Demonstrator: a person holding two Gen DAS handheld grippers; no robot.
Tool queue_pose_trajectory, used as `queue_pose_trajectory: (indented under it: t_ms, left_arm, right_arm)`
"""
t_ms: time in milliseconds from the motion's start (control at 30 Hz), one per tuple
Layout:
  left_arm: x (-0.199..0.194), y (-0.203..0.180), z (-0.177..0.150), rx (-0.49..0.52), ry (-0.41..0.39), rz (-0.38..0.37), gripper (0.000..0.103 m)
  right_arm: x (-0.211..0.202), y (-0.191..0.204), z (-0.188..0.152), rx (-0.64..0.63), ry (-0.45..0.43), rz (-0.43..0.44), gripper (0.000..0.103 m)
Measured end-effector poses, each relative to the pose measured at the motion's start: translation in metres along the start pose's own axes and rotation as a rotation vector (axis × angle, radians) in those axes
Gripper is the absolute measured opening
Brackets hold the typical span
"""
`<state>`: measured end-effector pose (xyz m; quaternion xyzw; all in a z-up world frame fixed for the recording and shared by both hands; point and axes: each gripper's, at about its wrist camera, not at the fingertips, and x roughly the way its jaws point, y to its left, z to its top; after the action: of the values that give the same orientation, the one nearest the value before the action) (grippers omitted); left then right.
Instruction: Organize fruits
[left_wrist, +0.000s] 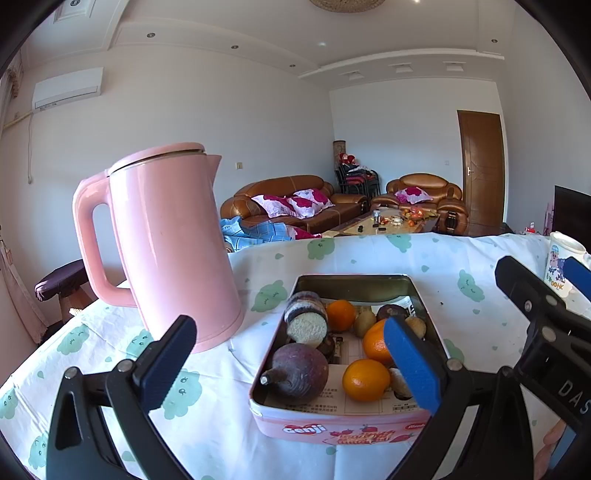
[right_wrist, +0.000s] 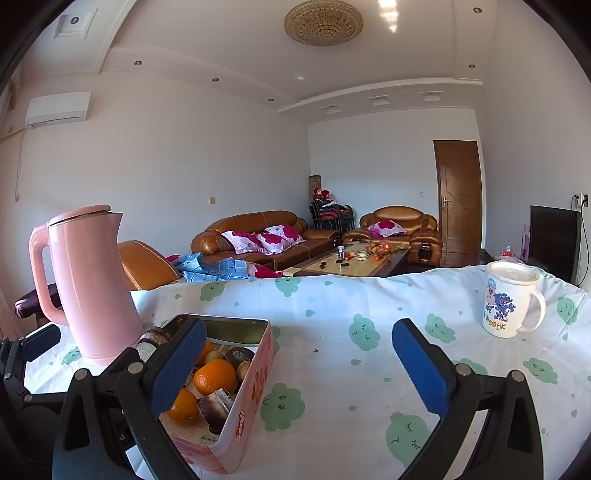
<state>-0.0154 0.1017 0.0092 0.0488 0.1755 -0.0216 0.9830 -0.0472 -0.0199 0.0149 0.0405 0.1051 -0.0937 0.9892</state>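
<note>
- Blue pads of the left gripper (left_wrist: 291, 365) sit closest to us, spread wide apart with nothing between them; one pad hangs over the 3 o'clock side of the tin, and I cannot tell if it touches the fruit under it
- Just past those pads is the pink tin (left_wrist: 347, 424), lid off, standing on the tablecloth (left_wrist: 369, 254) so a gripper can come down from above
- All the fruit we can see lies inside the tin: an orange (left_wrist: 365, 380) at 6 o'clock, another orange (left_wrist: 340, 314) near 12 o'clock, a dark purple round fruit (left_wrist: 299, 371) at 8 o'clock, and a little green-brown one (left_wrist: 365, 323) in the middle (some cake-like rolls (left_wrist: 306, 317) share the tin too)
- No fruit lies loose on the cloth, so this could be fruit waiting to be sorted, or fruit already gathered up; the pictures fit both
- Over at 10 o'clock from the tin stands a pink kettle (left_wrist: 170, 243), close beside it
- Also spread wide and holding nothing is the right gripper (right_wrist: 299, 369), low above bare cloth at the tin's 3 o'clock side
- Far off at 2 o'clock stands a white mug (right_wrist: 511, 302), well away from the tin, out of the way
</note>
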Motion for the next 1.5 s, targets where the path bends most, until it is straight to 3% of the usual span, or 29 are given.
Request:
queue_pose_trajectory:
  t_ms: [1500]
  left_arm:
    - [0.006,0.0022,-0.0009,-0.01,0.031,0.018,0.103]
  right_arm:
    - [0.0011,-0.002,-0.0016,0.007,0.013,-0.007,0.102]
